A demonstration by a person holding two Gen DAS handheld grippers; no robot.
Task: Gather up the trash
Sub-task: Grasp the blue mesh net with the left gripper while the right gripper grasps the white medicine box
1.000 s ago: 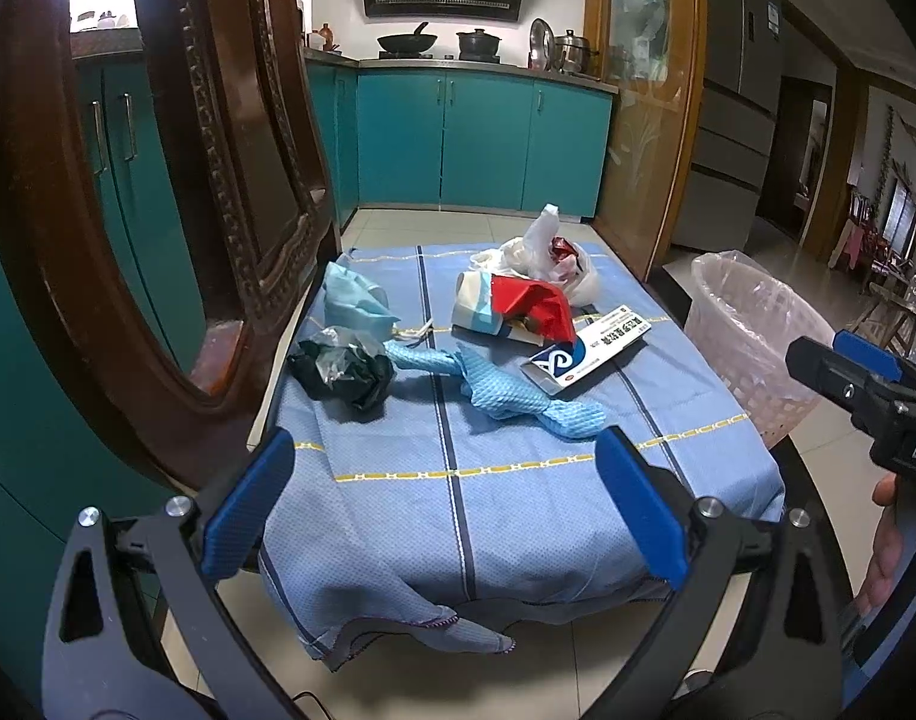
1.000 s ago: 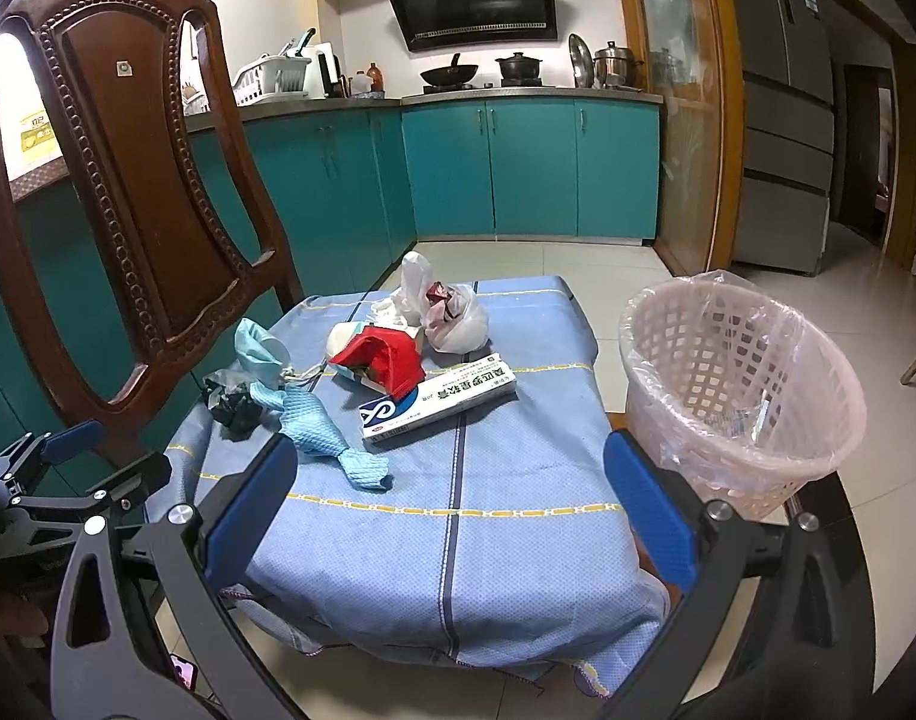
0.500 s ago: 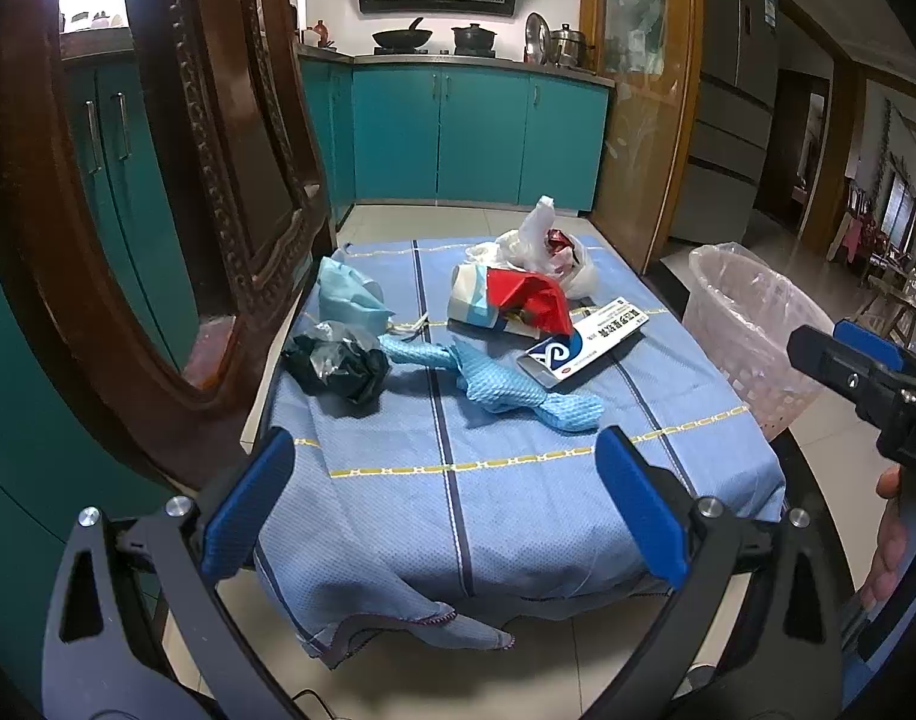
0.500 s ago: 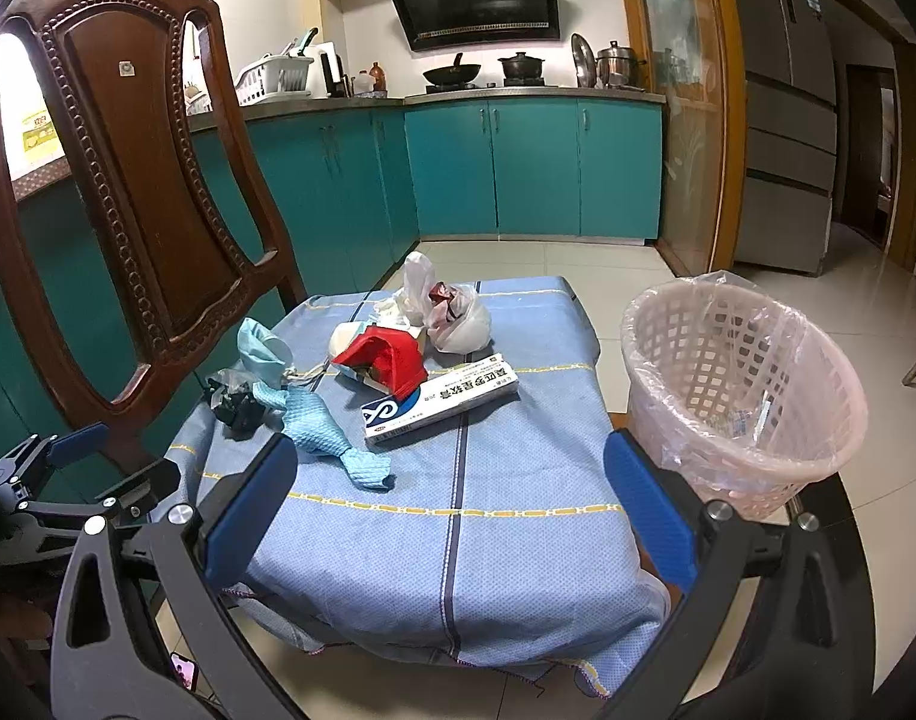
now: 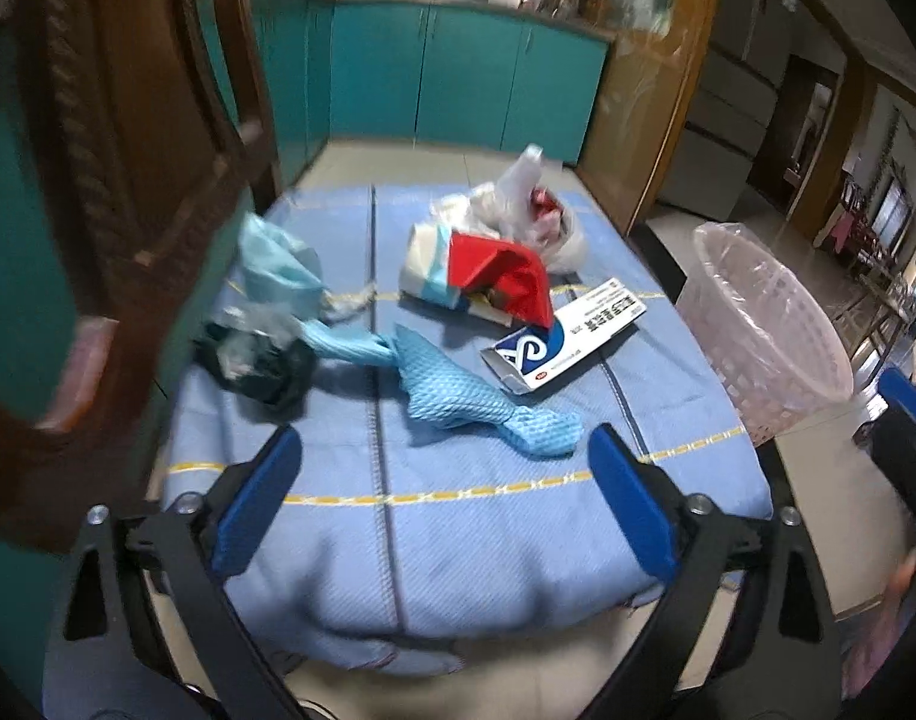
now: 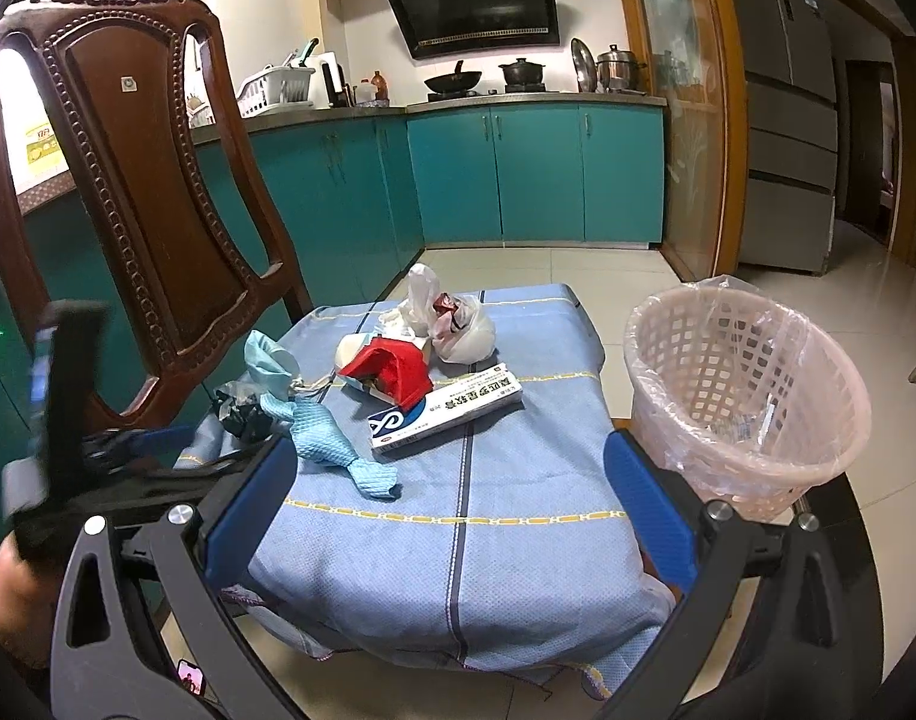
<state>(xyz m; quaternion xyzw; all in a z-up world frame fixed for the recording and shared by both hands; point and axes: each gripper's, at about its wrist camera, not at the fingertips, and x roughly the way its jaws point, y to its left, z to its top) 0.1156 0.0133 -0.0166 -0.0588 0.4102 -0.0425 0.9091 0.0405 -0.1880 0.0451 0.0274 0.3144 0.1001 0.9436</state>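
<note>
Surface: a low table covered by a blue cloth (image 6: 475, 546) with yellow and dark stripes is seen; the cloth hangs over the near edge.
Trash on cloth: a black crumpled bag (image 5: 260, 357), a blue mesh rag (image 5: 458, 396), a pale blue mask (image 5: 278, 267), a red wrapper (image 5: 505, 276), a white plastic bag (image 5: 517, 204) and a white-and-blue carton (image 5: 568, 339) are grouped on the far half, several touching.
Basket: a pink lattice basket (image 6: 751, 414) lined with clear plastic is placed on the floor just beside the table's right edge.
Left gripper (image 5: 446, 498): held above the near half of the cloth; the jaws have just been closing slightly yet are spread wide, with nothing between them. The view is blurred.
Right gripper (image 6: 452, 504): jaws are spread, nothing is held.
Room: a carved wooden chair (image 6: 152, 204) is set at the table's left; teal cabinets (image 6: 535, 174), a range hood (image 6: 475, 6) and a pale tiled floor (image 6: 583, 267) are noted behind.
</note>
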